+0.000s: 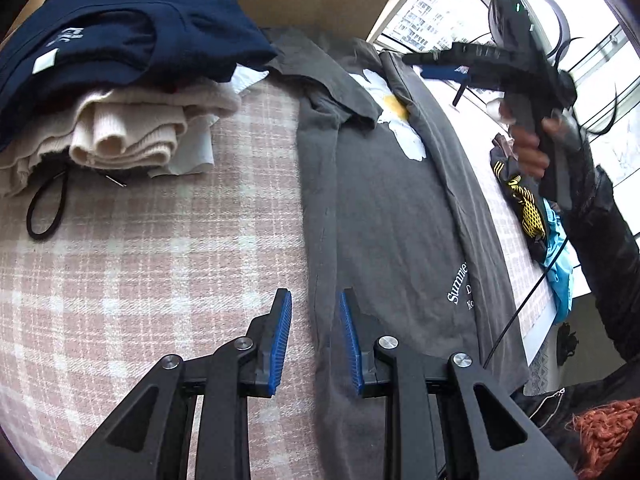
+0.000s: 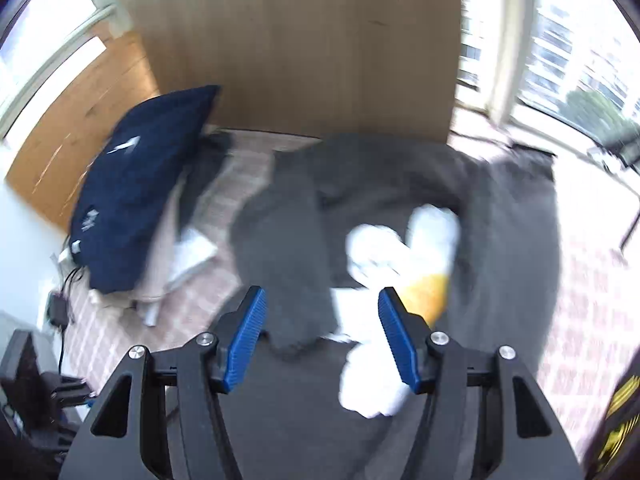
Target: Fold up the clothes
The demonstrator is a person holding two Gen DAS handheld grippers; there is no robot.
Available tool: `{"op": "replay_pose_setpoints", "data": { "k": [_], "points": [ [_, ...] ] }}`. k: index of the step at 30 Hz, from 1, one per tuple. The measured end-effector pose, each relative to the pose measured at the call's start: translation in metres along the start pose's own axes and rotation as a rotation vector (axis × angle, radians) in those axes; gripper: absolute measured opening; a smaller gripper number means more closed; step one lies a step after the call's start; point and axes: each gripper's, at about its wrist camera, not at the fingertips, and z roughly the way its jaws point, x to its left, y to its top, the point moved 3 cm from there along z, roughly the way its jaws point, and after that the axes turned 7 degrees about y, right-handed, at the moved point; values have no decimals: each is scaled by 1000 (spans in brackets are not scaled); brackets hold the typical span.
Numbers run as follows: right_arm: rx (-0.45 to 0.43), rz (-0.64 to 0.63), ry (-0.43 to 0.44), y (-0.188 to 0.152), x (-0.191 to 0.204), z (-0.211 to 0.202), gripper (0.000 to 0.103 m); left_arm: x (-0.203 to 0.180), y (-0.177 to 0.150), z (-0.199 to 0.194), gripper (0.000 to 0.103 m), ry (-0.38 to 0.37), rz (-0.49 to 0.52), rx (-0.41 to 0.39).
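A dark grey T-shirt (image 1: 384, 208) with a white and yellow daisy print (image 1: 400, 120) lies lengthwise on the pink checked bed cover (image 1: 140, 260), both long sides folded inward. My left gripper (image 1: 315, 320) is open just above the shirt's left folded edge near the hem, with nothing between its blue pads. My right gripper (image 1: 436, 66) is held by a hand above the shirt's far end in the left wrist view. In the blurred right wrist view that right gripper (image 2: 322, 320) hangs open over the grey T-shirt (image 2: 400, 184) and its daisy print (image 2: 400, 248).
A stack of folded clothes sits at the far left: a navy garment (image 1: 132, 28) on a cream knit (image 1: 132, 132). A black hair tie (image 1: 46, 212) lies beside it. Black-and-yellow and blue garments (image 1: 532, 216) rest on the right edge. A wooden headboard (image 2: 300, 40) and windows stand behind.
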Motion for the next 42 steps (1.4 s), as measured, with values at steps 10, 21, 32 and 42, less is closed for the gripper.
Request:
{"op": "replay_pose_setpoints", "data": {
  "k": [10,21,32,42],
  "points": [
    [199,-206,-42,46,62,100,58,2,-5,0,28,-3,-14,3],
    [83,105,203,76,11,82,6,14,-4,6,28,7,-45,10],
    [-118,443,385,57,-78,34,8,-35,95,52,28,77,193,-90],
    [-3,461,93,27,-119,41,45,-49,129,88,28,204,361,-92]
  ]
}}
